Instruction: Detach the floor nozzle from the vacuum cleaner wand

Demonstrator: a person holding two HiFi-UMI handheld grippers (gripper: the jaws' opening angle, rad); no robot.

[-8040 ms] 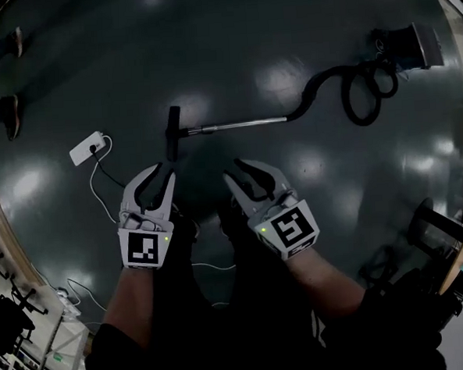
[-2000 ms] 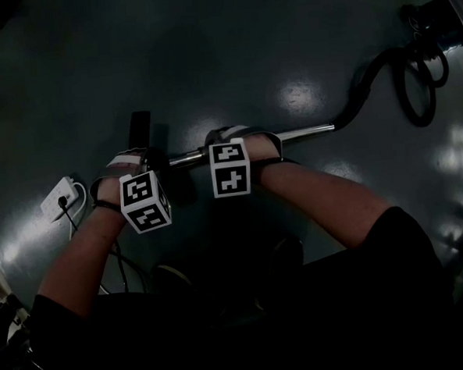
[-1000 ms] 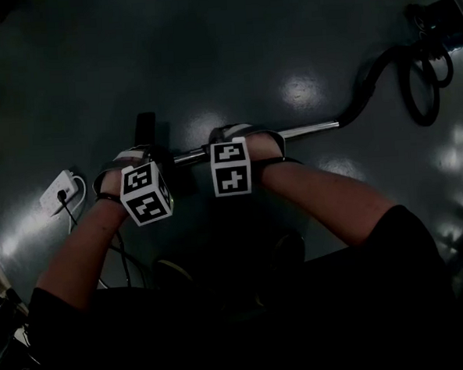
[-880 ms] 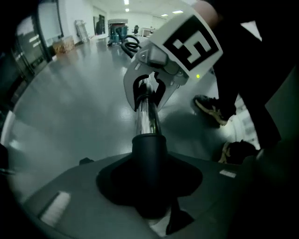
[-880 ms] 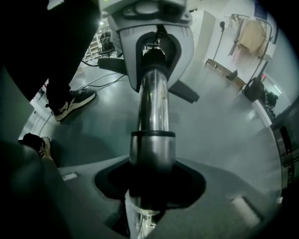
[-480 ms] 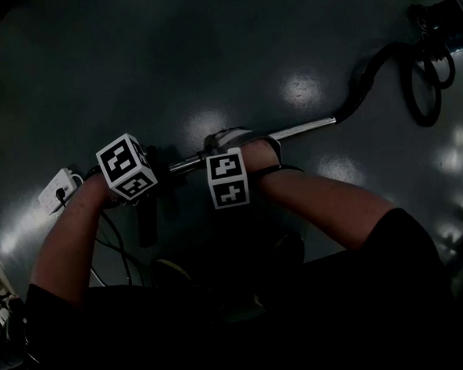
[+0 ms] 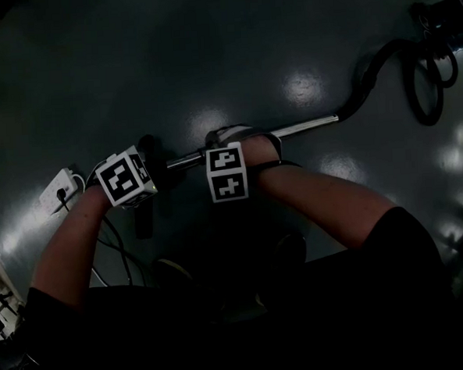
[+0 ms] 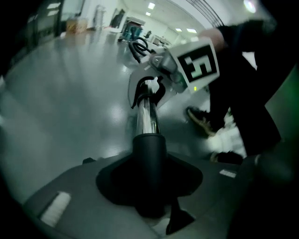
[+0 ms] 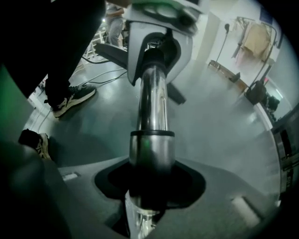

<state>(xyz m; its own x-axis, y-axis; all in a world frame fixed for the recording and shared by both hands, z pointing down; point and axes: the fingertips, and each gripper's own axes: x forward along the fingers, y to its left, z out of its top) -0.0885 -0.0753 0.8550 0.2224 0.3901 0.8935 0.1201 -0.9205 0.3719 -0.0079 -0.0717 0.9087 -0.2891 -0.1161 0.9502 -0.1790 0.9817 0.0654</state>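
You had a wide, dark, glossy floor (image 7: pixel 207 49) under you, w/ ceiling lights mirrored in it. At the far upper right of the head view sat the vacuum body (image 7: pixel 440 11). Its black hose (image 7: pixel 400 60) looped beside it & curved down to the wand's far end. Your own forearms & the marker cubes covered the joint in the head view, so it showed only in the gripper views.

A white power strip (image 7: pixel 60 191) lay on the floor just left of your left hand. Its cable (image 7: pixel 110 246) trailed back toward you, passing nr the nozzle's near end; whether they touched, I couldn't tell. Your shoes (image 9: pixel 70 100) stood close beside the wand on your side.

The chrome wand (image 7: pixel 302 126) ran leftward from the hose to your hands. The black floor nozzle (image 7: pixel 144 213) sat crosswise at its left end, w/ the chrome tube entering the nozzle's black neck (image 8: pixel 149 149).

The left gripper (image 8: pixel 149 186) pointed steeply down. Its grey fingers (image 8: pixel 60 196) were closed round that black neck, right where the chrome went in.

The right gripper (image 9: pixel 150 186) also pointed steeply down. Its fingers (image 9: pixel 233 196) were clamped round the chrome wand at its stepped collar, a bit further toward the hose.

The two grippers were near each other but apart, w/ a short bare stretch of chrome btwn them.
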